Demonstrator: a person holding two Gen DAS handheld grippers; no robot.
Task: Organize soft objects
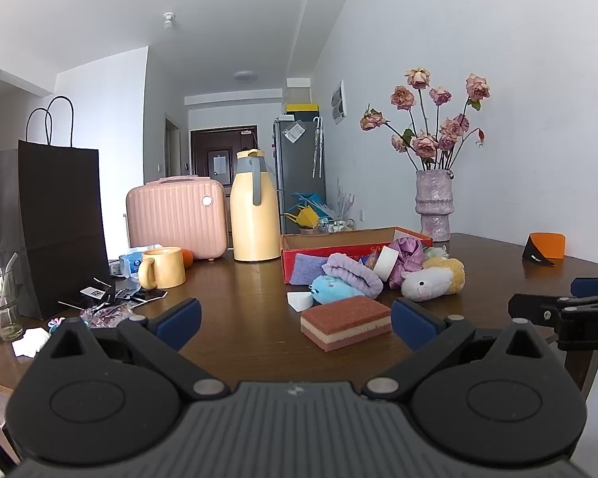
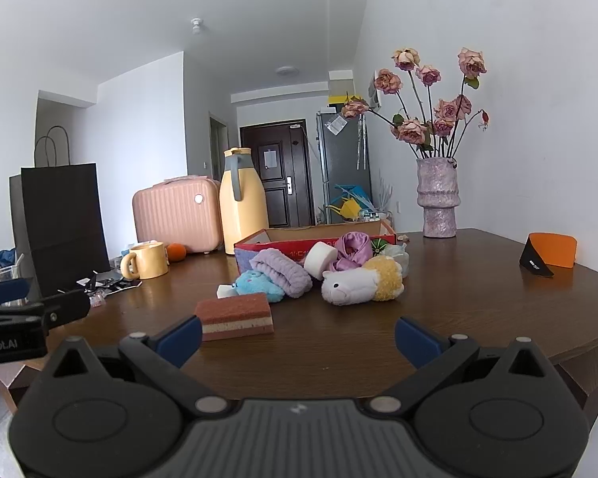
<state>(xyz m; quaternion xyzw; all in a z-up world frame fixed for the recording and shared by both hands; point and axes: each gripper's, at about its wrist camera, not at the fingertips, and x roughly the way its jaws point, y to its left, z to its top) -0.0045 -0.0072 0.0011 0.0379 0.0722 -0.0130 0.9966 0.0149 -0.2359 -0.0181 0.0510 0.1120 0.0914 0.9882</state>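
Left tool point(image 1: 295, 322): blue-padded fingers spread wide, holding nothing, hovering above the near edge of the bench point(image 1: 239, 318).
Right tool point(image 2: 297, 336): likewise spread and empty, beside the left one at the same near edge.
Black paper bag point(image 1: 59, 223): stiff, upright, at the far left edge.
Yellow mug point(image 1: 161, 267): glazed, hard, right of the bag; not a soft item.
Sponge point(image 1: 347, 322): rectangular block, coarse rust-red faces over a cream middle layer, nearest to both tools, lying flat ahead of the pile.
Blue plush point(image 1: 333, 288): fuzzy, squat, just behind the sponge, touching the lilac towel roll point(image 1: 353, 275).
Red cardboard box point(image 1: 327, 249): shallow, open-topped, mid-bench behind the pile; probably the destination, and it looked empty from this angle.
White foam roll point(image 1: 386, 263): smooth cylinder leaning in the heap.
Purple satin scrunchie point(image 1: 408, 257): glossy, gathered folds.
Sheep plush point(image 1: 430, 281): white face, woolly yellow body, at the right of the pile.
Vase point(image 1: 434, 205): rough lilac ceramic with dried roses, far right corner.
Risk: the sponge would compress and could spring or skid on the polished wood if pinched off-centre.
Risk: items touch, so lifting one could drag a neighbour.
Risk: a wide swing right might clip the vase.
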